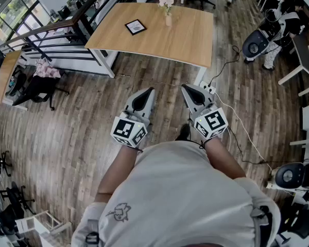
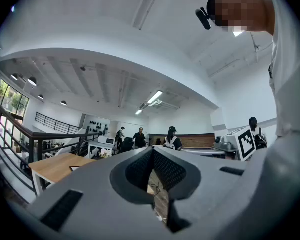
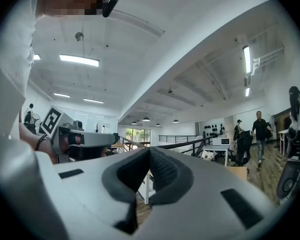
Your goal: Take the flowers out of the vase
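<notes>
Both units are held level in front of the person, side by side over the wooden plank floor [image 1: 82, 122]. The left hand-held gripper [image 1: 148, 91] has its jaws pressed together at the tips with nothing between them. The right hand-held gripper [image 1: 186, 87] is likewise closed tip to tip and empty.

Ahead of both hand-held grippers, and well apart from them, stands a light wooden table [image 1: 190, 37] on white legs. A small vase [image 1: 168, 20] stands upright near the table's far edge, roughly in line with the gap between the two hand-held grippers. The pale flowers [image 1: 166, 2] are in the vase, untouched. A dark square frame [image 1: 135, 27] lies flat on the table, left of the vase and apart from it. The remaining table surface is bare wood.

A white power strip [image 1: 210, 90] sits on the floor just ahead of the right hand-held gripper, and a cable [image 1: 245, 136] trails away to that gripper's right. Far to the left of the left hand-held gripper, a dark railing [image 1: 62, 31] runs beside the table. A black office chair [image 1: 35, 90] stands below it with a pink cloth [image 1: 46, 69] nearby.

The room is an open office with a white ceiling and strip lights. Several people stand in the background; detail on them is too small to report.
</notes>
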`<state>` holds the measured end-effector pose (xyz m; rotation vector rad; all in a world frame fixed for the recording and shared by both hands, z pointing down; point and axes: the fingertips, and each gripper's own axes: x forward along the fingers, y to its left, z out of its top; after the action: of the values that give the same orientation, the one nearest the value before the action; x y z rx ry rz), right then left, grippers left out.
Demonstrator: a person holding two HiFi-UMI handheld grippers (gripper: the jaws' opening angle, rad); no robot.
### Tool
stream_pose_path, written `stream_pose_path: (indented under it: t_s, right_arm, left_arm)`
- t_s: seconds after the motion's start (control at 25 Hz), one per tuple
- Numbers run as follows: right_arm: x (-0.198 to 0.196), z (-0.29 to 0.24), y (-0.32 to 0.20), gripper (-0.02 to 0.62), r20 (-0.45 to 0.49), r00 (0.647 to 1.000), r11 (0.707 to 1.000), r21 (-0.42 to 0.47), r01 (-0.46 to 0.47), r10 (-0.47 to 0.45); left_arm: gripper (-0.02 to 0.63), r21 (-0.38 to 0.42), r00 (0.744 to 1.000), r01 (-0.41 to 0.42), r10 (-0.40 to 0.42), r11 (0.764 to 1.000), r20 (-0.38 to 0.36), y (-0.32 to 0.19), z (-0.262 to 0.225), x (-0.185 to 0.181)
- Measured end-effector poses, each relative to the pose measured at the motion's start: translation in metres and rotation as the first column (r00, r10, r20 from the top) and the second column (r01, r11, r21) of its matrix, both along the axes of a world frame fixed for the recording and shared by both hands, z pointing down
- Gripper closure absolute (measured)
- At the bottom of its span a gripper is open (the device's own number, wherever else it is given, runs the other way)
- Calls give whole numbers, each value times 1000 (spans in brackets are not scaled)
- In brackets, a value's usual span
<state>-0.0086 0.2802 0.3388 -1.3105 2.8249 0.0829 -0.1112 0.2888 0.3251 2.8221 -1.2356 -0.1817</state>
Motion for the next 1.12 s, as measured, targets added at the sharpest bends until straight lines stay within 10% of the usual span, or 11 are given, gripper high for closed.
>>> stream_pose_path:
  t_s: [0.68, 1.12]
  right_arm:
    - [31, 11, -35, 592, 30, 1000, 1000, -26, 5, -5]
    - [115, 27, -128, 592, 55, 998, 997, -76, -6, 10]
  left_arm:
    - [601, -14, 1000, 2, -2, 1000, 17, -34, 10, 32]
    - [603, -35, 999, -16, 17, 999, 27, -137, 26, 121]
